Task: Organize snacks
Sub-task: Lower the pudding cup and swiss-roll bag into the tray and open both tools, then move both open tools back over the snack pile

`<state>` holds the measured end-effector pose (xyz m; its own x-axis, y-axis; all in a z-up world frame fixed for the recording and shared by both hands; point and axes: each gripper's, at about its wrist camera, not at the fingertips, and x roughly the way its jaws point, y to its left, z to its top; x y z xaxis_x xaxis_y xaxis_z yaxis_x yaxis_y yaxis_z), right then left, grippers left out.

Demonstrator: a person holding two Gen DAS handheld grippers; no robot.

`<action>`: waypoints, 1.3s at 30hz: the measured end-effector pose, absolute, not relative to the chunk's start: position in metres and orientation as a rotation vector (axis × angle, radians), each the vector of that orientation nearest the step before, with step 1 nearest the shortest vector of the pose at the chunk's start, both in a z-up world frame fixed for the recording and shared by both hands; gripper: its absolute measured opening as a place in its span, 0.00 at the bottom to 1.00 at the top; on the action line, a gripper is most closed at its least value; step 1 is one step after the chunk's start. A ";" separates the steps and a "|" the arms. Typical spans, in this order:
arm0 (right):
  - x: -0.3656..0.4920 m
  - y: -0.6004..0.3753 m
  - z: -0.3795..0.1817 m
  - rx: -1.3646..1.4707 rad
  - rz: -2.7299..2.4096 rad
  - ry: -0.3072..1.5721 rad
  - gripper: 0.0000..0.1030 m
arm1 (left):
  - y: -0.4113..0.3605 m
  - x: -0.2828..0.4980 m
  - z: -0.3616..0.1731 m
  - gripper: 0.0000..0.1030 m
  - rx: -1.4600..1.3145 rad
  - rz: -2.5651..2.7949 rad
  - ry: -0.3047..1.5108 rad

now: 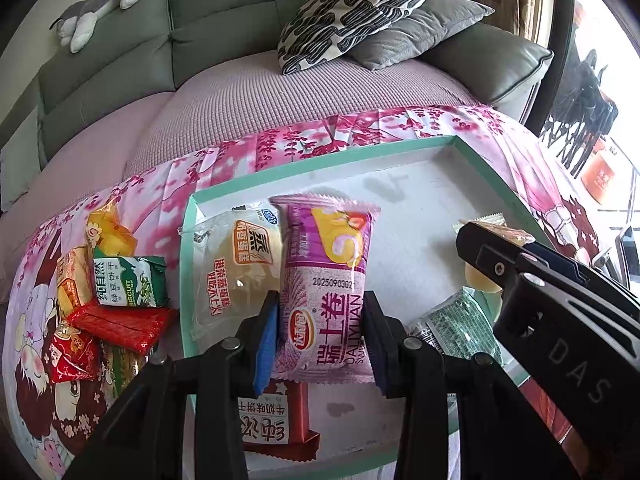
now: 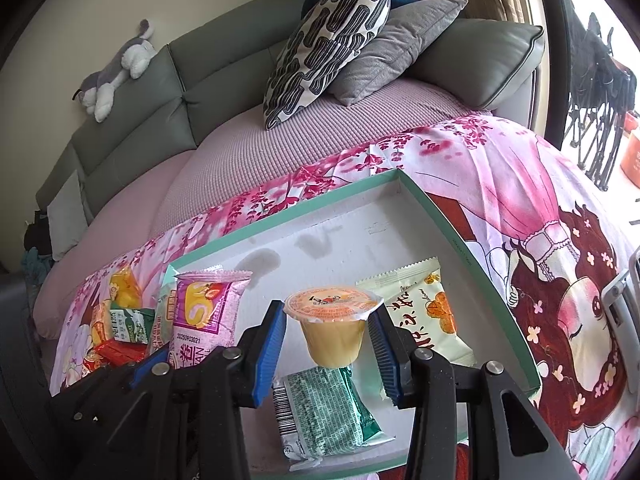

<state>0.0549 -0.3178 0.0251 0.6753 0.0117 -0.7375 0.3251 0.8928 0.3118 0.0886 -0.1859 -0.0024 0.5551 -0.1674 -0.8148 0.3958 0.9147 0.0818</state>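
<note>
Inside the shallow green-rimmed box point(image 1: 486, 168) on the pink cloth point(image 2: 500, 184), we are seeing a purple roll-cake packet point(image 1: 326, 280), a clear-wrapped cake point(image 1: 236, 264), a red biscuit pack point(image 1: 276, 420), a green packet point(image 2: 320, 408) and a cream packet point(image 2: 424, 312) lying. Our left gripper point(image 1: 320, 336) is straddling the purple packet, pads just off it. Our right gripper point(image 2: 328, 344) is bracketing a jelly cup point(image 2: 332, 324); we cannot tell whether it is gripping. Loose snacks point(image 1: 112, 292) are lying outside, left of the box.

The left gripper point(image 1: 320, 340) has its jaws astride the purple Swiss roll packet point(image 1: 326, 280) lying in the tray point(image 1: 472, 152).
</note>
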 end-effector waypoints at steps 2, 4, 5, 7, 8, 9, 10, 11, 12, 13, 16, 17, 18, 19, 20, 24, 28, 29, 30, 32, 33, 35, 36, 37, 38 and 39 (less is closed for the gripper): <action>0.055 -0.318 0.025 0.446 -0.188 0.817 0.45 | -0.186 0.087 -0.001 0.55 0.268 -0.342 0.927; 0.055 -0.320 0.025 0.457 -0.192 0.820 0.45 | -0.188 0.085 0.002 0.55 0.273 -0.348 0.920; 0.054 -0.321 0.024 0.460 -0.191 0.820 0.45 | -0.189 0.083 0.003 0.55 0.280 -0.348 0.917; 0.053 -0.321 0.025 0.456 -0.198 0.817 0.45 | -0.190 0.081 0.004 0.55 0.287 -0.351 0.916; 0.053 -0.321 0.026 0.454 -0.197 0.815 0.45 | -0.191 0.080 0.005 0.55 0.287 -0.351 0.920; 0.053 -0.321 0.027 0.453 -0.197 0.815 0.45 | -0.191 0.080 0.005 0.57 0.287 -0.351 0.923; 0.053 -0.321 0.027 0.452 -0.197 0.815 0.46 | -0.191 0.079 0.005 0.59 0.288 -0.351 0.928; 0.052 -0.321 0.027 0.449 -0.198 0.816 0.49 | -0.191 0.079 0.006 0.68 0.290 -0.347 0.935; 0.052 -0.321 0.028 0.444 -0.201 0.819 0.56 | -0.190 0.079 0.007 0.78 0.291 -0.339 0.942; 0.052 -0.321 0.028 0.440 -0.204 0.819 0.61 | -0.188 0.079 0.007 0.81 0.293 -0.328 0.945; 0.051 -0.324 0.030 0.437 -0.221 0.806 0.79 | -0.183 0.079 0.011 0.83 0.286 -0.303 0.952; 0.050 -0.325 0.030 0.439 -0.225 0.802 0.84 | -0.181 0.079 0.011 0.84 0.277 -0.301 0.954; 0.050 -0.326 0.031 0.440 -0.227 0.801 0.87 | -0.177 0.080 0.012 0.87 0.262 -0.297 0.957; 0.050 -0.327 0.031 0.439 -0.228 0.801 0.89 | -0.176 0.081 0.013 0.89 0.252 -0.291 0.958; 0.049 -0.327 0.030 0.437 -0.232 0.802 0.91 | -0.174 0.082 0.013 0.91 0.245 -0.282 0.959; 0.048 -0.328 0.031 0.433 -0.237 0.793 1.00 | -0.165 0.084 0.017 0.94 0.228 -0.238 0.948; 0.045 -0.332 0.035 0.438 -0.257 0.779 1.00 | -0.146 0.090 0.027 0.94 0.139 -0.170 0.931; 0.044 -0.334 0.035 0.442 -0.264 0.776 1.00 | -0.140 0.092 0.030 0.94 0.110 -0.148 0.928; 0.043 -0.335 0.036 0.448 -0.266 0.779 1.00 | -0.134 0.094 0.032 0.94 0.086 -0.131 0.926; 0.042 -0.337 0.035 0.457 -0.262 0.787 1.00 | -0.124 0.097 0.036 0.94 0.054 -0.104 0.923; 0.042 -0.336 0.035 0.456 -0.263 0.795 1.00 | -0.119 0.098 0.037 0.94 0.046 -0.088 0.923; 0.043 -0.334 0.034 0.446 -0.262 0.812 1.00 | -0.111 0.100 0.038 0.94 0.033 -0.060 0.930; 0.044 -0.331 0.034 0.444 -0.261 0.819 1.00 | -0.106 0.101 0.039 0.94 0.022 -0.047 0.932; 0.045 -0.329 0.033 0.445 -0.258 0.827 1.00 | -0.101 0.101 0.038 0.94 0.014 -0.038 0.935; 0.045 -0.327 0.032 0.446 -0.251 0.834 1.00 | -0.096 0.102 0.038 0.94 0.006 -0.024 0.942; 0.046 -0.324 0.032 0.446 -0.244 0.839 1.00 | -0.091 0.103 0.038 0.94 -0.001 -0.012 0.946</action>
